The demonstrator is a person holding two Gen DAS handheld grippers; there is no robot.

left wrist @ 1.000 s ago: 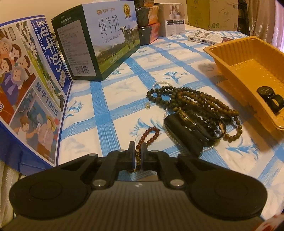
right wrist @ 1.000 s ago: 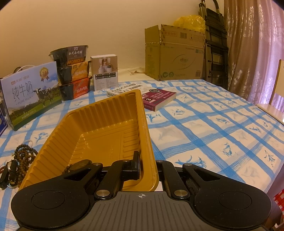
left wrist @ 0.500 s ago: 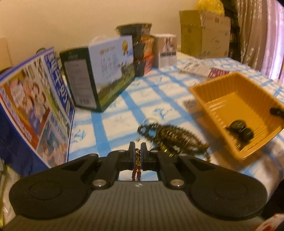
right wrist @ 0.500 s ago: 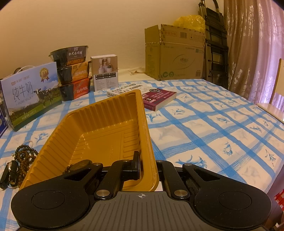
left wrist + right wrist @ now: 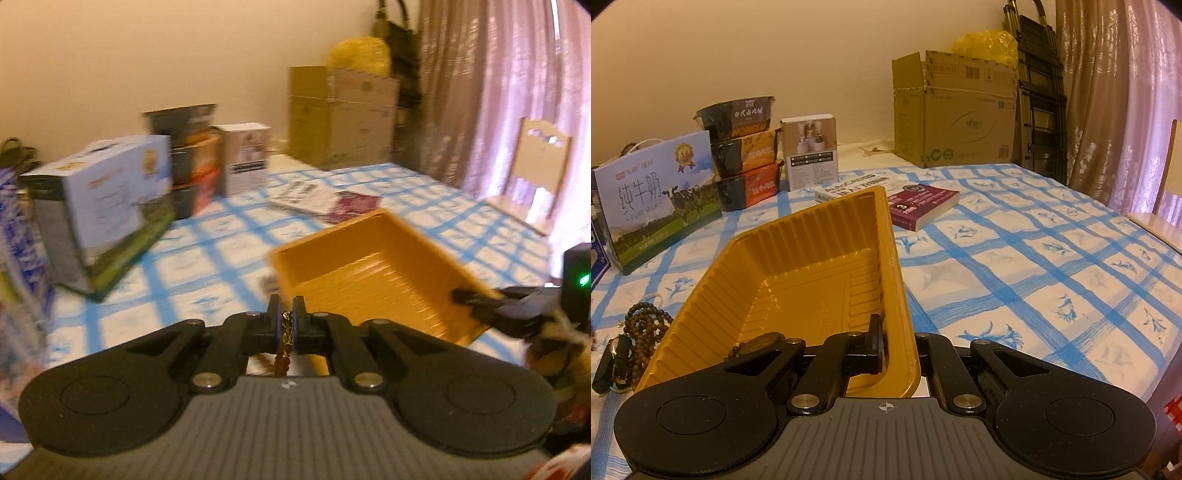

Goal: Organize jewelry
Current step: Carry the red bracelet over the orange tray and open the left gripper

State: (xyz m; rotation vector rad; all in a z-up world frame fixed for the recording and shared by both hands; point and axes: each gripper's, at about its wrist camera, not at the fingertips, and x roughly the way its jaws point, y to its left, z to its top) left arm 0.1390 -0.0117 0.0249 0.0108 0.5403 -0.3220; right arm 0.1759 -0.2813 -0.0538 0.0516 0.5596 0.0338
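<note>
Open tablecloth (image 5: 1015, 280) right — boxes (image 5: 665, 199) left

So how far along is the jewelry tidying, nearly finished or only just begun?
Early to midway, I'd say. Done: a dark round piece and some beads already lie in the yellow tray. In hand: the left gripper is shut on a reddish bead bracelet near the tray, while the right gripper clamps the tray's rim. Left: a pile of brown bead strands and a black-strapped watch on the tablecloth.
</note>
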